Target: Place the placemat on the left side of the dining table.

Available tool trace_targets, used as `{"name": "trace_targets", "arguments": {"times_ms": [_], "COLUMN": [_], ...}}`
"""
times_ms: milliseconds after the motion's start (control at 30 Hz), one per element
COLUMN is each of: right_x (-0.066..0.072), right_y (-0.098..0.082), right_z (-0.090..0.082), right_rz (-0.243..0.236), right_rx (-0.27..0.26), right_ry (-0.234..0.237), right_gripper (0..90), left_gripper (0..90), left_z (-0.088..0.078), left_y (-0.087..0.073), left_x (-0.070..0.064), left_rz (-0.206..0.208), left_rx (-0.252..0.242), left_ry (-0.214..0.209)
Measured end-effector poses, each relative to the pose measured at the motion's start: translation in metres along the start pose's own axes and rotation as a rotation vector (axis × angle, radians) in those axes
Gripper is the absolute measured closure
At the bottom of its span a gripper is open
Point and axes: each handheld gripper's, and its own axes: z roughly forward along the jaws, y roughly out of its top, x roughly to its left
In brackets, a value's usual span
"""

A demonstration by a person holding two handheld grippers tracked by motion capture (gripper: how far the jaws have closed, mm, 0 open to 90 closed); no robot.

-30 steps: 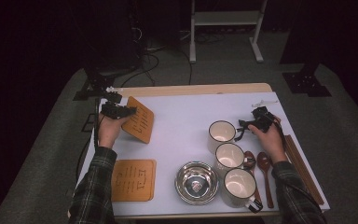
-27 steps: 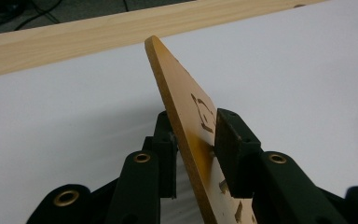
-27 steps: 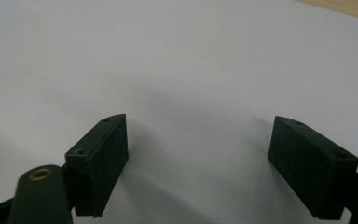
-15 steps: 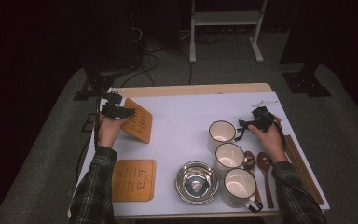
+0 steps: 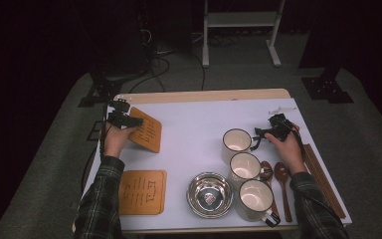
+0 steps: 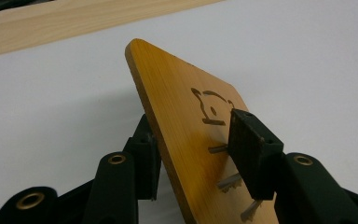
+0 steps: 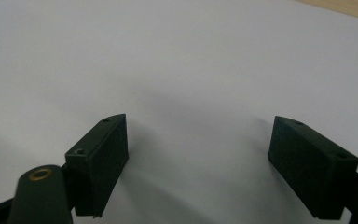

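Coaster (image 6: 182, 135) tilted on edge at the table's (image 5: 189, 124) left, between the left gripper's (image 6: 193, 156) jaws, which have just been opening; right pad stands off it. Right gripper (image 7: 198, 163) spread wide, nothing between. Three mugs (image 5: 245, 167) and steel bowl (image 5: 210, 188) hold nothing visible.

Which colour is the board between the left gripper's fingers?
Honey-orange wood, board, clearest in the left gripper view.

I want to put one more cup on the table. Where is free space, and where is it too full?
Free: the white table between the tilted wooden coaster at the left gripper and the farthest mug, up to the far edge. Crowded: the near right, with three mugs, steel bowl, spoons and right gripper.
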Motion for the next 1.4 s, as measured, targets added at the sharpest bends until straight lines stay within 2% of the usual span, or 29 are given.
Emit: {"name": "trace_targets", "arguments": {"times_ms": [233, 667, 1400], "right_x": [0.0, 0.0, 0.0], "right_y": [0.0, 0.0, 0.0], "right_z": [0.0, 0.0, 0.0], "right_rz": [0.001, 0.0, 0.0], "right_rx": [0.0, -0.001, -0.001], "right_ry": [0.0, -0.001, -0.001], "right_gripper": [18.4, 18.4, 18.4], "left_gripper": [49.9, 45.5, 40.8], "left_z": [0.003, 0.008, 0.018], "left_y": [-0.002, -0.007, -0.016], "left_x": [0.004, 0.009, 0.026], "left_rz": [-0.01, -0.042, -0.128], "left_rx": [0.014, 0.025, 0.043], "left_ry": [0.021, 0.02, -0.03]}}
